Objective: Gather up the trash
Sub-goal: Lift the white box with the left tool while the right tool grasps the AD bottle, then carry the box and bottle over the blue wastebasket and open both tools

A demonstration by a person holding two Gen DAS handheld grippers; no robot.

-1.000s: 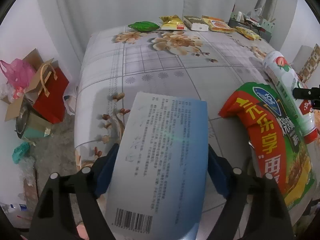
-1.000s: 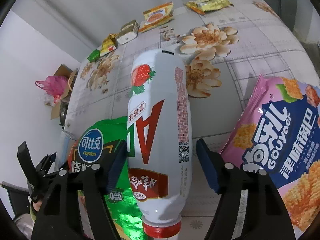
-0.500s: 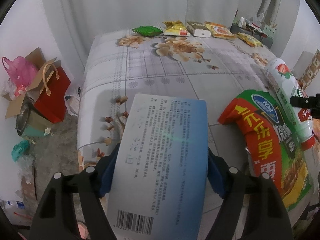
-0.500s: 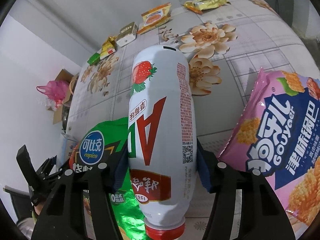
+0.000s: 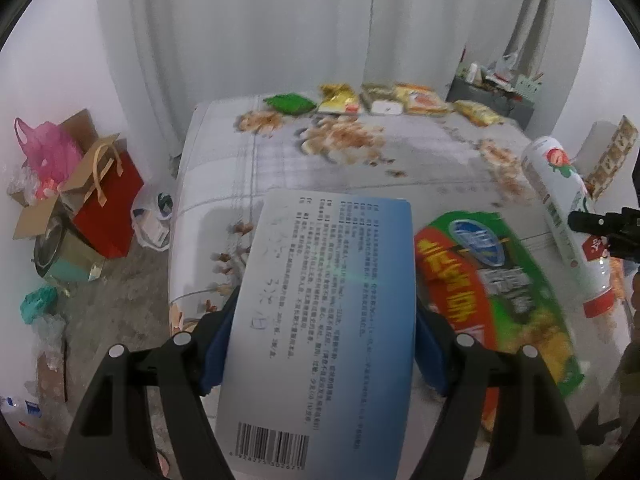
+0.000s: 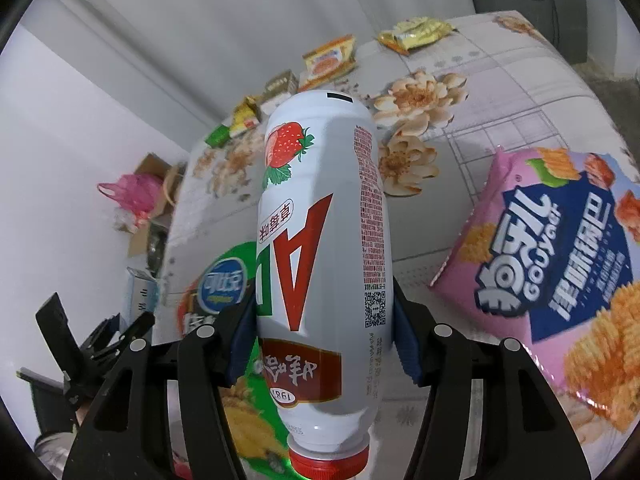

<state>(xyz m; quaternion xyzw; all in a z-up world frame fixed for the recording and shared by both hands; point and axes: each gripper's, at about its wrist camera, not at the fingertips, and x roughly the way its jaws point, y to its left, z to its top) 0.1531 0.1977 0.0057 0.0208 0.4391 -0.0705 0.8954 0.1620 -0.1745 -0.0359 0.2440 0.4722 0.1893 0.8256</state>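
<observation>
Left gripper (image 5: 320,344) clamped on a pale blue box (image 5: 324,332), blue pads pressed against both long sides. Box lengthwise between the fingers, barcode end nearest the camera, far end jutting out ahead over the near edge of the bed (image 5: 280,168). Printed text face up. Box apparently off the flowered cover, though contact underneath hidden.

Right gripper (image 6: 320,344) closed on a white bottle (image 6: 324,240), pads tight on its lower body at either side. Red cap toward the camera, base pointing away, strawberry picture and red lettering upward. Bottle running straight out along the fingers, tilted above the cover. In the left view, same bottle (image 5: 560,216) at the right edge, with a black finger of the other gripper across it.

Green chip bag (image 5: 500,292) flat on the bed just right of the box, between the two grippers; in the right view partly under the bottle (image 6: 224,280). Pink snack bag (image 6: 552,272) on the cover right of the bottle, apart from the pads.

Row of small wrappers (image 5: 376,100) along the far edge of the bed, well apart from both grippers. Red paper bag (image 5: 108,208) and pink plastic bag (image 5: 48,152) on the floor left of the bed, beside a cardboard carton.
</observation>
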